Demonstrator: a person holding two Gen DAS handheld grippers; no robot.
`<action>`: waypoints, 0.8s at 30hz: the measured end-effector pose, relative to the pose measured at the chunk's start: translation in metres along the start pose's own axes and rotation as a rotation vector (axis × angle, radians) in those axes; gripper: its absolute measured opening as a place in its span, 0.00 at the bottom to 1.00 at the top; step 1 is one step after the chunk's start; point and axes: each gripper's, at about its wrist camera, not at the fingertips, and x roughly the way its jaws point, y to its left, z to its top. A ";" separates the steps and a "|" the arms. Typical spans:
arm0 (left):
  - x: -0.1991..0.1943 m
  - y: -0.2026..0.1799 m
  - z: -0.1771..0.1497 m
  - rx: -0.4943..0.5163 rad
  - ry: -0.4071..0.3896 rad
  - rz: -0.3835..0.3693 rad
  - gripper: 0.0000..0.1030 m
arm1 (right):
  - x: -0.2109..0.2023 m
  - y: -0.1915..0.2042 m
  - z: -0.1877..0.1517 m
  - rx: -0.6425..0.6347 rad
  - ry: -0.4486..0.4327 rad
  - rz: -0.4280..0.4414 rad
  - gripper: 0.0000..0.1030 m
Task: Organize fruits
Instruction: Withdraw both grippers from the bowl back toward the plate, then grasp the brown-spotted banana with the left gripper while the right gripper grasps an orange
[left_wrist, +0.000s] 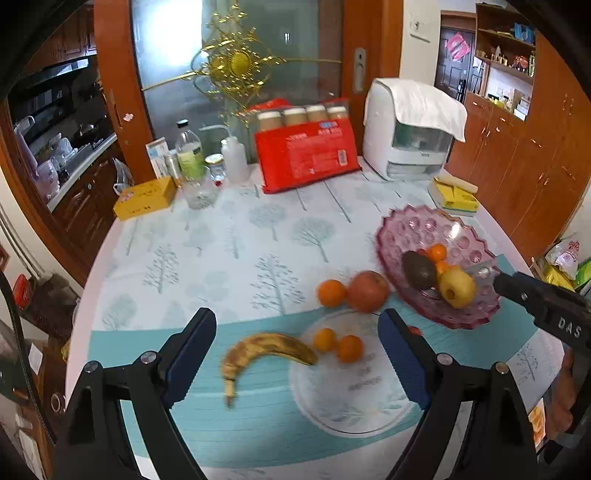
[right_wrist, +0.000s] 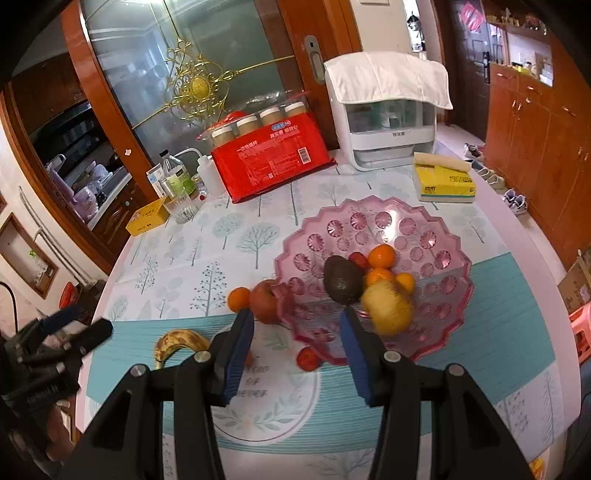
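A pink glass bowl (left_wrist: 406, 229) (right_wrist: 369, 210) holds an avocado (left_wrist: 419, 270) (right_wrist: 341, 278), a yellow apple (left_wrist: 458, 288) (right_wrist: 388, 308) that looks blurred, and small oranges (left_wrist: 437, 253) (right_wrist: 382, 255). On the table left of it lie a red apple (left_wrist: 367, 290) (right_wrist: 264, 301), an orange (left_wrist: 331, 292) (right_wrist: 238, 298), two small oranges (left_wrist: 349, 348) and a spotted banana (left_wrist: 266, 350) (right_wrist: 181, 341). A small red fruit (right_wrist: 308, 358) sits by the bowl's near rim. My left gripper (left_wrist: 296, 314) (right_wrist: 74, 332) hovers open above the banana. My right gripper (right_wrist: 294, 314) (left_wrist: 517, 291) hangs open and empty over the bowl's near edge.
Along the back of the round table stand a red pack of cups (left_wrist: 306, 158), a white appliance under a cloth (left_wrist: 406, 136), a yellow tissue pack (left_wrist: 454, 195), a yellow box (left_wrist: 144, 197), and bottles with a glass (left_wrist: 190, 155). Wooden cabinets line the right side.
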 end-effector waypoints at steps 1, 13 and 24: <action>-0.002 0.012 0.002 0.000 -0.008 0.003 0.86 | -0.001 0.005 -0.002 0.001 -0.005 -0.005 0.47; 0.023 0.084 0.003 0.101 0.020 0.019 0.86 | 0.022 0.061 -0.029 -0.016 0.055 -0.057 0.47; 0.124 0.061 -0.034 0.382 0.201 -0.094 0.86 | 0.074 0.072 -0.045 -0.027 0.169 -0.060 0.47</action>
